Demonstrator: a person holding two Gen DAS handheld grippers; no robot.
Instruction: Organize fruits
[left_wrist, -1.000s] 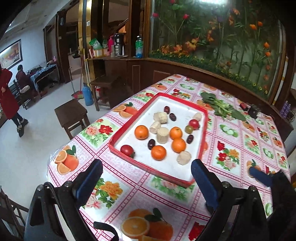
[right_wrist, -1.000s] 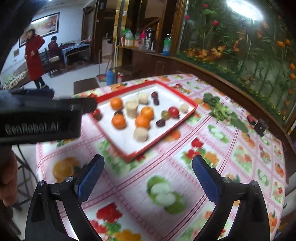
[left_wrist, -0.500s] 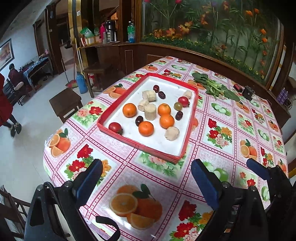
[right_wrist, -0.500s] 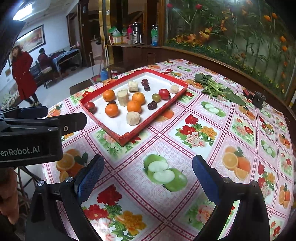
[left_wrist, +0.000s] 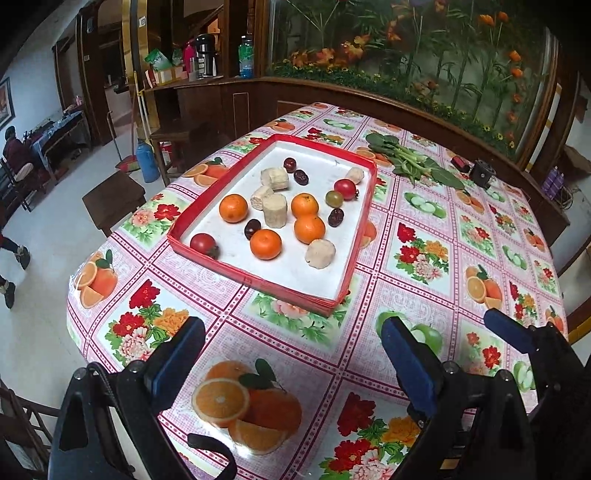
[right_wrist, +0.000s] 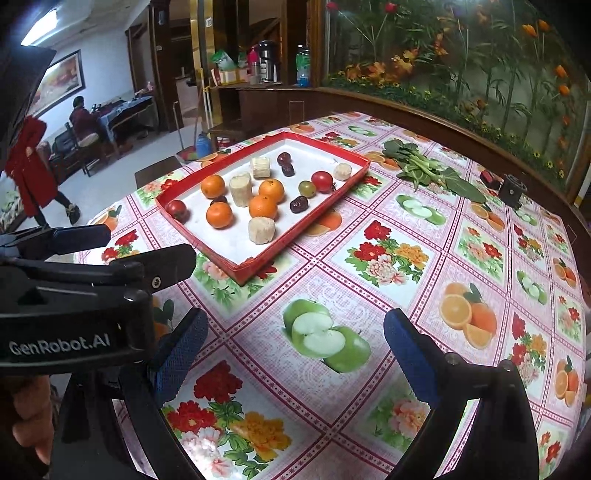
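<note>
A red-rimmed white tray (left_wrist: 258, 282) lies on the flowered tablecloth, also in the right wrist view (right_wrist: 240, 267). It holds several oranges (left_wrist: 265, 243) (right_wrist: 219, 215), red tomatoes (left_wrist: 202, 243) (right_wrist: 322, 181), one green tomato (left_wrist: 334, 198), dark dates (left_wrist: 335, 216), and pale corn-like cut pieces (left_wrist: 320, 253) (right_wrist: 261, 229). My left gripper (left_wrist: 291, 354) is open and empty, above the table's near edge, short of the tray. My right gripper (right_wrist: 295, 350) is open and empty over a printed apple, right of the tray. The left gripper's body (right_wrist: 81, 295) shows at the right view's left.
Leafy greens (left_wrist: 410, 158) and a small black device (left_wrist: 484, 173) lie beyond the tray at the back right. A wooden ledge with flowers borders the table's far side. A stool (left_wrist: 112, 199) stands on the floor left; a person in red (right_wrist: 33, 170) walks there.
Both grippers have pulled back and risen from the tray, so it looks smaller and farther. The right view has steadied. Both stay open; the fruit has not moved.
</note>
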